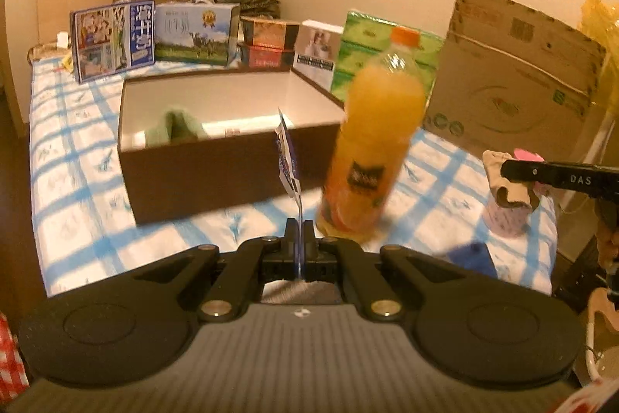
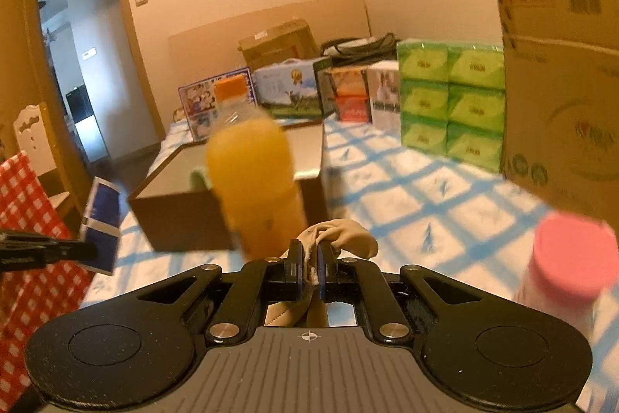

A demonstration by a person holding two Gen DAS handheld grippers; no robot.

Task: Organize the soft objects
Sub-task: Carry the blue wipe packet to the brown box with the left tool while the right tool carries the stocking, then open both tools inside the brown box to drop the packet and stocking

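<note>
A brown open box (image 1: 216, 161) sits on the blue-checked bed, with a green soft cloth (image 1: 174, 126) inside at its left. My left gripper (image 1: 298, 233) is shut on a thin blue-and-white packet (image 1: 288, 157), held upright in front of the box; the packet also shows in the right wrist view (image 2: 102, 225). My right gripper (image 2: 308, 258) is shut on a beige soft cloth (image 2: 340, 233), held above the bed right of the box; it also shows in the left wrist view (image 1: 503, 180).
An orange juice bottle (image 1: 375, 149) stands by the box's front right corner. A pink-capped bottle (image 2: 568, 266) stands at the right. Cartons, green tissue packs (image 2: 452, 103) and a large cardboard box (image 1: 514, 80) line the back. A red-checked cloth (image 2: 27, 219) hangs at the left.
</note>
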